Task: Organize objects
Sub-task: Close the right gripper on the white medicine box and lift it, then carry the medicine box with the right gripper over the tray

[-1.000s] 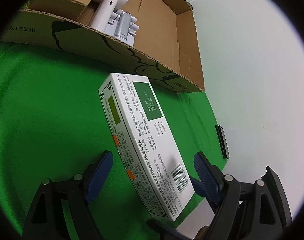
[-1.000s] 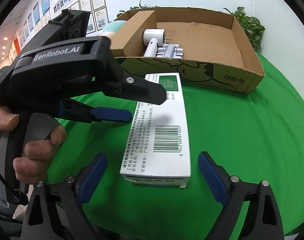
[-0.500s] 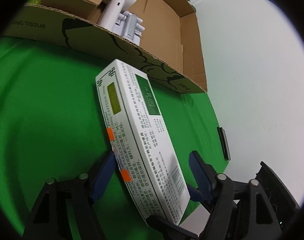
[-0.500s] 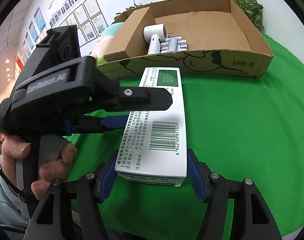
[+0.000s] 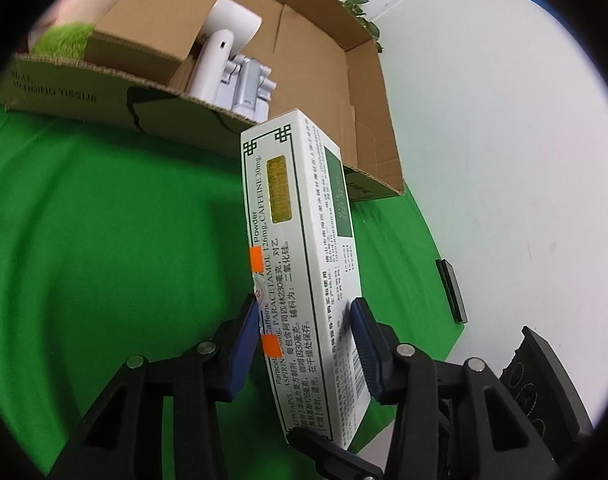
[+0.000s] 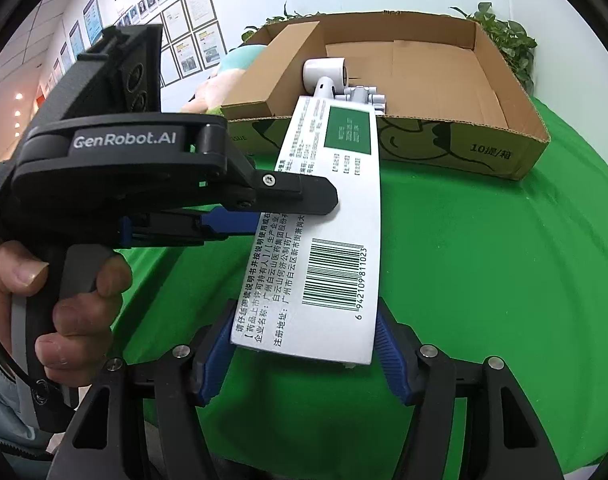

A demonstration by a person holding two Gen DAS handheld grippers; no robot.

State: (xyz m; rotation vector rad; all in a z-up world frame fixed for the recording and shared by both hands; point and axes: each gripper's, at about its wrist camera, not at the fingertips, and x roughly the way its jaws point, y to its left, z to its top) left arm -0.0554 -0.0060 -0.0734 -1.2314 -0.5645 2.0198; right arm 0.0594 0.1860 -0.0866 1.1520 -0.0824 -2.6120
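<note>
Medicine box point(image 6: 324, 240): a long, thin white box made of card. It is up off the green cloth, with both grippers holding it near the end closest to the cameras. Its far end points at the cardboard box.
Top face: white, with a black barcode and numbers, rows of small black writing, and a dark green square near the far end.
Side face point(image 5: 280, 264): a thin dark green line runs round it, with a knot shape in the corner. It has a yellow-gold patch, two small orange squares, and words such as "PARACETAMOL" and "CAFFEINE".
Left gripper point(image 5: 304, 340): its jaws have just been closing, and the blue pads now press on two sides of the medicine box. In the right wrist view it comes in from the left, with the top black finger lying over the top face.
Right gripper point(image 6: 304, 356): its blue pads squeeze the near end of the medicine box, one pad on each long edge.
Hand point(image 6: 60, 300): bare fingers wrap round the grey handle of the left gripper.
Cardboard box point(image 6: 516, 128): big, brown and open on top, sitting on the cloth just past the medicine box.
White things point(image 6: 328, 76): a white round-headed thing with a handle, and some grey and white pieces beside it, lie inside the cardboard box.
Green cloth point(image 6: 484, 280): bright green, covering the table under everything.
Black bar point(image 5: 452, 290): small and dark, lying by the edge of the cloth, well away from the medicine box.
</note>
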